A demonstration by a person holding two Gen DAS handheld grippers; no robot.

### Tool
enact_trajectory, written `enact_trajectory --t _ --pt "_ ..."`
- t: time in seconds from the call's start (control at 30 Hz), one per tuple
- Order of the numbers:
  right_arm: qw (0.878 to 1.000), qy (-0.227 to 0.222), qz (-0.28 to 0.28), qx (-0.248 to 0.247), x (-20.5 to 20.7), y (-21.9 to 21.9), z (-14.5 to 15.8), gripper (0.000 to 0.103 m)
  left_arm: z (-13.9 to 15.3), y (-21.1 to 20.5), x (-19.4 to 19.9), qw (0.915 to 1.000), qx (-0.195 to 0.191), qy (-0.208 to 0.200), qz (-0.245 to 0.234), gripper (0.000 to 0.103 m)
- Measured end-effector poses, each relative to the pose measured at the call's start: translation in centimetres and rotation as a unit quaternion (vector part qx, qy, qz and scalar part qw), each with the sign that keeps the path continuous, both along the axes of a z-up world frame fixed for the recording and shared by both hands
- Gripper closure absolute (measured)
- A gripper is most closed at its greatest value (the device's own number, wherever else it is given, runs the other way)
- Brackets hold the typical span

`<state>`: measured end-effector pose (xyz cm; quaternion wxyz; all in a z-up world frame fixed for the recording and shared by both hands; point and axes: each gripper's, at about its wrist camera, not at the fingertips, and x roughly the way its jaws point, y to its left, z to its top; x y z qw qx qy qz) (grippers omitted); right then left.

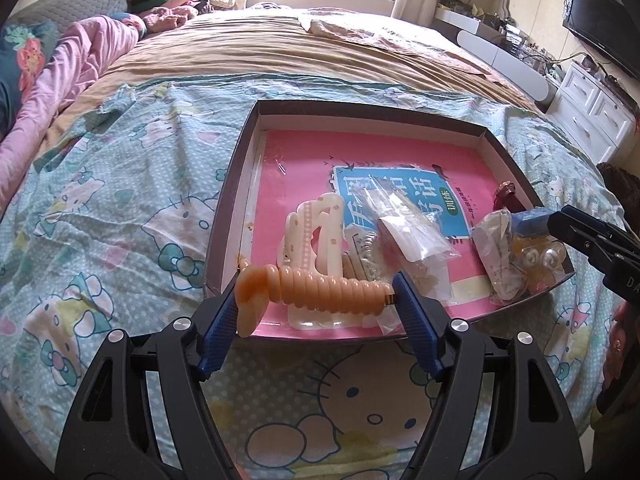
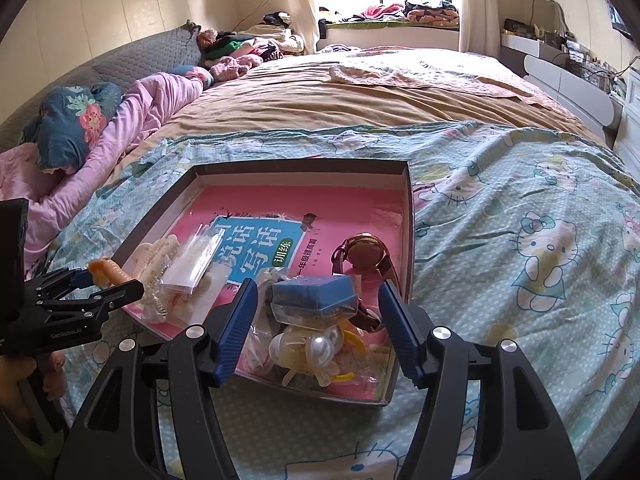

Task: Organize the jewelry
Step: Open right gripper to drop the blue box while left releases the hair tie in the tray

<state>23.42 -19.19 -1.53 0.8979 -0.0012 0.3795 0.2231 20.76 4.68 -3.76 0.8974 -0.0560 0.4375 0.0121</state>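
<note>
Left wrist view showed my left gripper (image 1: 316,300) clamped on an orange spiral hair tie (image 1: 316,290), one blue pad at each end of it, held just above the near edge of the shallow box (image 1: 228,200) that sat on the cartoon-cat bedspread (image 1: 120,200). Under the hair tie, inside the box near that edge, lay a cream hair claw (image 1: 316,224), with a clear plastic packet (image 1: 404,224) beside it, both resting on a pink book (image 1: 304,152) that lined the bottom of the box. Right wrist view showed my right gripper (image 2: 316,320) released, its pads standing apart on either side of a small blue box (image 2: 314,292) without touching it. That blue box sat at the near right corner of the box, on top of a clear bag holding pearl hair clips (image 2: 316,348) and something yellow. A watch (image 2: 364,252) with a rose-gold face lay along the right wall, just behind that pile. My left gripper reached in from the left edge of that view, with my hand (image 2: 16,372) behind it
</note>
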Motion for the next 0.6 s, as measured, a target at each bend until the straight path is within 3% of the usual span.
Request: enact_trajectory --t 0.47,0.53,0.6 --pt "1.000 -0.011 -0.003 0.000 -0.8 -0.3 1.2 0.036 0.9 0.0 -0.6 1.0000 0.004 -0.003 0.001 0.036" --pt "1.000 -0.012 -0.003 0.000 -1.0 -0.4 1.3 0.036 1.1 0.0 -0.7 1.0000 0.005 -0.006 0.002 0.028" --pt "1.000 -0.014 -0.004 0.000 -1.1 -0.4 1.4 0.034 1.5 0.0 -0.8 0.9999 0.004 -0.011 0.003 0.026"
